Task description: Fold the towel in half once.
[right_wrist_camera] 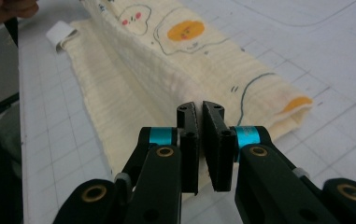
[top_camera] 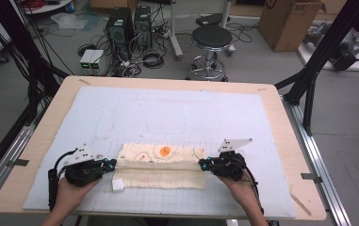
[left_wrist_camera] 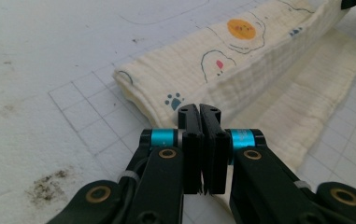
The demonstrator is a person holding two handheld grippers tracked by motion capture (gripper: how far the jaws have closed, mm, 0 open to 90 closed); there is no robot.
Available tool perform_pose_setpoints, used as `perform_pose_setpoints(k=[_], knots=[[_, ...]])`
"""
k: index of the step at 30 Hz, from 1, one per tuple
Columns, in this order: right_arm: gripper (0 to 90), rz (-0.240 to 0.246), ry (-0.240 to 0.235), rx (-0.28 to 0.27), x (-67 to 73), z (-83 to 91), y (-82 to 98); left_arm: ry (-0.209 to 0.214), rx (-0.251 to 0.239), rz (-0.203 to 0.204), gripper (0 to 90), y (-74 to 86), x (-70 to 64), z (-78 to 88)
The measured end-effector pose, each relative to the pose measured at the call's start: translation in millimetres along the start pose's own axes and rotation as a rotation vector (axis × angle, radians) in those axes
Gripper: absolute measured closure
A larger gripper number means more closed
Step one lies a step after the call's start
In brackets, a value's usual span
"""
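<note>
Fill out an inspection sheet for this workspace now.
Surface: wooden table under a white grid mat, with dirty smudges.
Job's things: cream printed cloth, partly folded lengthwise; white tag at its left corner.
Clutter: nothing seen.
Grippers: left tool and right tool shut on the fold's ends.
Cables: black cable trails from left tool.
Surroundings: stool, computer towers, cardboard box.

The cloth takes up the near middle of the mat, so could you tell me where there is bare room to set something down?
Bare mat lies beyond the cloth, up to the table's far edge, and in strips outside each claw. It is crowded along the near side: left claw and right claw stand at the cloth's two ends.
</note>
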State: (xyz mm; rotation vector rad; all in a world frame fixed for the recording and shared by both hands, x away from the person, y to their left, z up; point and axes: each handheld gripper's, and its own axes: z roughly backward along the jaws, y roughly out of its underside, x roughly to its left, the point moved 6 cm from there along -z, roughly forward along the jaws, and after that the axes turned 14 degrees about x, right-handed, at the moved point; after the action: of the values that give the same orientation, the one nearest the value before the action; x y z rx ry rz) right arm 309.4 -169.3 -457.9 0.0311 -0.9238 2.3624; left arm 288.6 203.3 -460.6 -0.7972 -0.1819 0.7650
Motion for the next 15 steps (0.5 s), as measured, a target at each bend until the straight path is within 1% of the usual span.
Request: perform_pose_setpoints(k=[1,3,6,9,11,12,13,14,15], knots=[[85.1,0.005,-0.006,0.004,0.8,-0.3,1.4,0.003,-0.001,-0.006,87.3,0.6,-1.1,0.2],[85.1,0.007,0.001,0.011,2.5,0.1,4.0,0.008,0.002,-0.016,87.2,1.9,-3.8,0.7],[84.9,0.004,-0.003,0.0,4.2,1.7,6.8,0.018,0.008,-0.021,87.3,4.2,-6.3,0.6],[84.7,-0.002,-0.01,0.002,6.4,2.6,9.8,0.024,0.011,-0.029,87.3,6.0,-8.5,1.1],[84.1,0.006,-0.009,0.002,7.5,1.8,11.6,0.027,0.014,-0.033,86.9,7.6,-10.3,1.3],[83.0,0.008,-0.016,0.009,8.6,1.5,13.2,0.025,0.007,-0.033,86.0,8.0,-11.1,1.9],[80.2,0.009,-0.017,0.017,9.8,1.2,14.9,0.025,0.0,-0.033,81.3,8.0,-11.5,2.6],[77.8,0.015,-0.016,0.013,10.6,1.1,15.7,0.04,-0.012,-0.029,76.4,7.3,-12.4,4.1],[75.3,0.019,-0.021,0.011,12.7,2.6,17.4,0.043,-0.023,-0.027,73.9,6.5,-12.6,5.3]])
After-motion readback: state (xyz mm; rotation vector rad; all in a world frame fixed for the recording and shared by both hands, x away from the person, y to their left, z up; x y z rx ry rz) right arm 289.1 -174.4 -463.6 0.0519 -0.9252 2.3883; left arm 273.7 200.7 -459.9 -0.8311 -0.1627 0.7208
